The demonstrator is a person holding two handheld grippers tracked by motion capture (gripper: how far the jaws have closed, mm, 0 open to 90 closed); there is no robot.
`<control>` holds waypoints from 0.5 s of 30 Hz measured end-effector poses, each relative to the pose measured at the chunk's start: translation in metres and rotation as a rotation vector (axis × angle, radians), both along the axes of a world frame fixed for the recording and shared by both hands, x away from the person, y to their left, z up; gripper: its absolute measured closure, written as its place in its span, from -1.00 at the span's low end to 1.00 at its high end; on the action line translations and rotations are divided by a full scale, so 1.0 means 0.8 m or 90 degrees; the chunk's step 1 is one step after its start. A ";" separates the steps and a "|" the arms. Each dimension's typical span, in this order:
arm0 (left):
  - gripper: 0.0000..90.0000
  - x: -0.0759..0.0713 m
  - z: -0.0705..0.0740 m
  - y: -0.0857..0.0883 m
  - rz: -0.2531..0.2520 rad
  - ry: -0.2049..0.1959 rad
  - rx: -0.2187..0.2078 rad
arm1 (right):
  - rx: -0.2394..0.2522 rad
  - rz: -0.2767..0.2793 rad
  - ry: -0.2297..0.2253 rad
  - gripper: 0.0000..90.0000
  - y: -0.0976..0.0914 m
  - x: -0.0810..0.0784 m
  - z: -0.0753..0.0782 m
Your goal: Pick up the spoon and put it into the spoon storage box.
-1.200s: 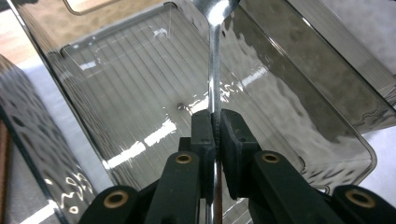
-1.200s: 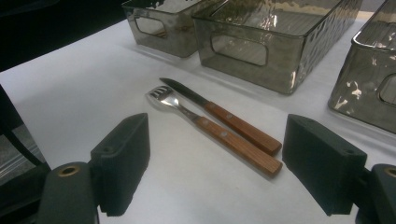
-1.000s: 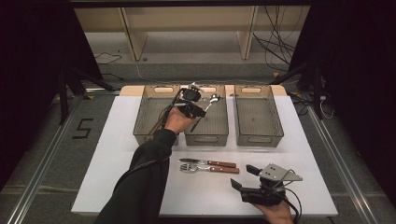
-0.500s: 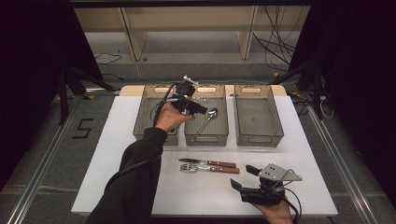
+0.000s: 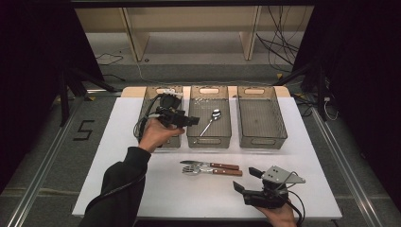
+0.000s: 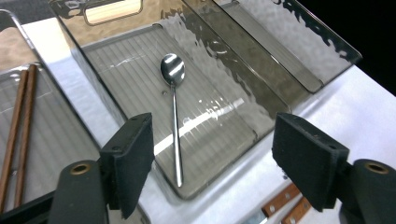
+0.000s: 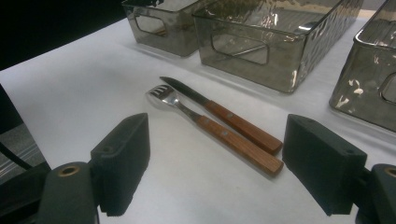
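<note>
The spoon (image 5: 210, 121) lay in the middle bin (image 5: 208, 140); the left hand-held gripper (image 5: 191, 121), jaws just opened, held nothing. Next, the open, empty right hand-held gripper (image 5: 245, 180) should take the fork (image 5: 212, 170).

Spoon (image 6: 173, 106) lies in the middle bin (image 6: 219, 140), directly ahead of the left gripper (image 6: 212, 165). Chopsticks (image 6: 18, 121) lie in the bin to its left. Fork (image 7: 212, 129) and knife (image 7: 219, 114) lie side by side — ahead of the right gripper (image 7: 215, 163).

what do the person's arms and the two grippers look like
The left arm wears a black long sleeve. Both tools are black: the left gripper trails dark cables, and the right gripper carries a grey three-cornered plate and a black cable. Each has two flat, blocky black jaws with brass-coloured eyelets at the base.
</note>
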State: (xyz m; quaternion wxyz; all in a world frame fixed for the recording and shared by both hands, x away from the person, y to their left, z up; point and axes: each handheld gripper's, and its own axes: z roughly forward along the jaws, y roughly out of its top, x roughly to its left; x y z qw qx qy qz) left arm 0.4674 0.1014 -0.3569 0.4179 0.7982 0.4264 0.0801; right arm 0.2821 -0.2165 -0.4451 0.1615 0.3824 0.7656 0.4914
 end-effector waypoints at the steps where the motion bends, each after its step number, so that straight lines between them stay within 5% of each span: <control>1: -0.37 -0.006 -0.001 0.003 -0.001 -0.004 -0.005 | 0.000 0.000 0.000 -0.47 0.000 0.000 0.000; 15: -0.43 -0.063 -0.007 0.052 0.010 -0.045 -0.035 | -0.001 0.005 0.006 -0.47 0.002 0.000 -0.001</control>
